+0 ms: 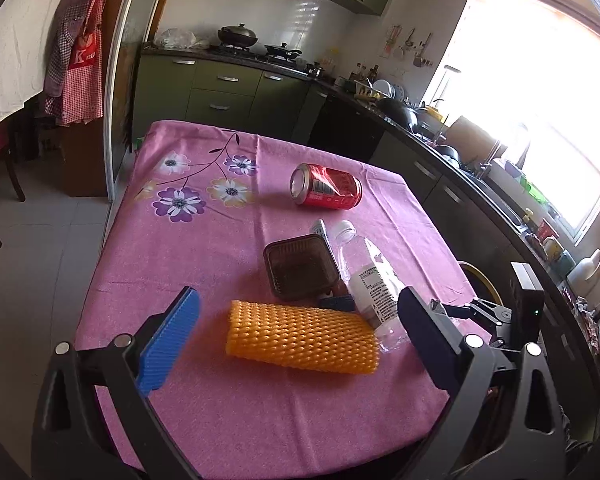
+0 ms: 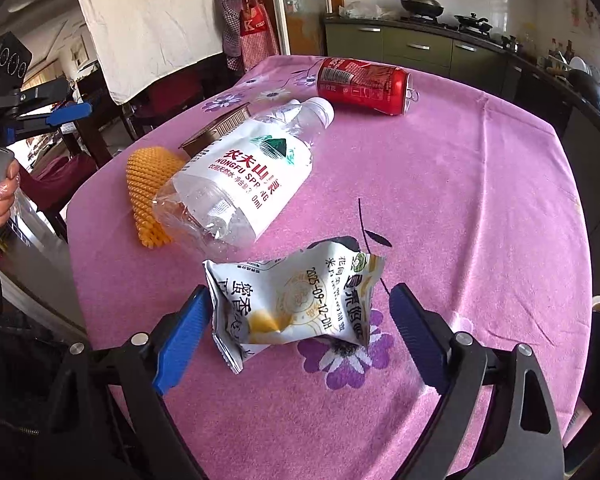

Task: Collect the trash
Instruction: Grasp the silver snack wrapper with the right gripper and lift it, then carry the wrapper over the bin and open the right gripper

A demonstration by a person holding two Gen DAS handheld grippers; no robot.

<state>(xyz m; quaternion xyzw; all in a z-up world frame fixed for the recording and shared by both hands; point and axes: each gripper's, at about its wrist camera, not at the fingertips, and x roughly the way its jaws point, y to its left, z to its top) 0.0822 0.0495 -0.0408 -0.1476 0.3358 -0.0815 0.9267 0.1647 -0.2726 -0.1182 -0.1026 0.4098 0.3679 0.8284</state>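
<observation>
Counter (image 1: pixel 204 264), pink flowered cloth over it, carries all the trash.

Bottle (image 2: pixel 244 172): clear plastic, white label, on its side mid-counter, cap end toward the far edge, crumpled base touching the mesh sleeve.

Can (image 1: pixel 326 186): red, dented, on its side, nearer the far edge, apart from the rest.

Mesh sleeve (image 1: pixel 302 338): orange foam netting, lying flat toward the near left edge, just beside the bottle base.

Wrapper (image 2: pixel 296 300): white crumpled snack packet, near the near edge, over a purple flower print.

Tray (image 1: pixel 300 266): small brown plastic box, between sleeve and can, touching the bottle's side. A white tube end shows behind it; cannot tell what it is.

Left gripper (image 1: pixel 300 320): spread wide, above the counter, the sleeve lying between its blue pads but neither pad touching it.

Right gripper (image 2: pixel 300 334): spread wide, wrapper between the pads; the left pad is at the wrapper's edge, contact uncertain; right pad clear of it.

A hand (image 2: pixel 0 200) grips the left gripper's handle at the counter's left edge.
</observation>
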